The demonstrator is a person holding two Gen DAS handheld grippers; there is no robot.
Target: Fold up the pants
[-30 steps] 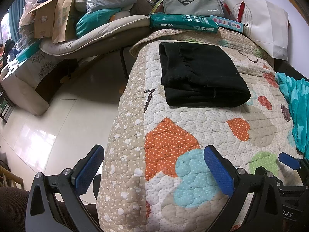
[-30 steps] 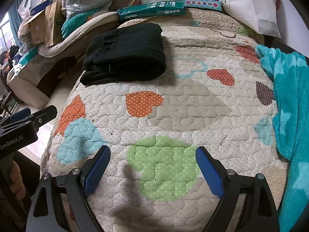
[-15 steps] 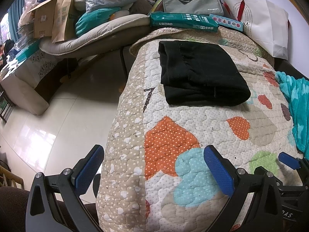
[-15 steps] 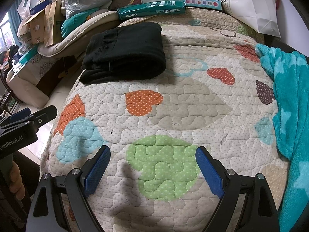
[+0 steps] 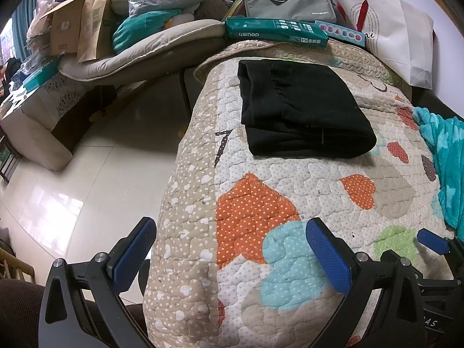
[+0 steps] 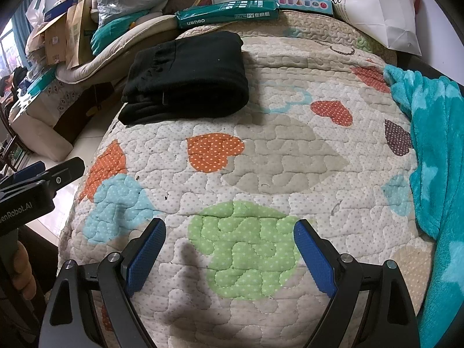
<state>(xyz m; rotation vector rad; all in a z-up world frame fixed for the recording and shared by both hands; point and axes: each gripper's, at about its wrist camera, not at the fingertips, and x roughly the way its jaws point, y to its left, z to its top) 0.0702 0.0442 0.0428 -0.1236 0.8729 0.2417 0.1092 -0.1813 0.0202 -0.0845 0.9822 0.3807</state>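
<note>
The black pants (image 5: pixel 301 107) lie folded in a compact rectangle on the far left part of the heart-patterned quilt (image 5: pixel 290 179); they also show in the right wrist view (image 6: pixel 188 78). My left gripper (image 5: pixel 232 246) is open and empty, held over the quilt's near left corner, well short of the pants. My right gripper (image 6: pixel 229 249) is open and empty above a green patch near the quilt's front edge. The left gripper's body (image 6: pixel 34 191) shows at the left of the right wrist view.
A teal fleece blanket (image 6: pixel 435 174) lies along the quilt's right side. A green paper ream (image 5: pixel 275 32), a grey bag (image 5: pixel 287 3) and a white paper bag (image 5: pixel 400 37) stand behind the pants. Boxes and cushions (image 5: pixel 116 37) pile up at left beyond the tiled floor (image 5: pixel 87 188).
Both grippers have drifted very slightly; the pants have not moved and both grippers stay open.
</note>
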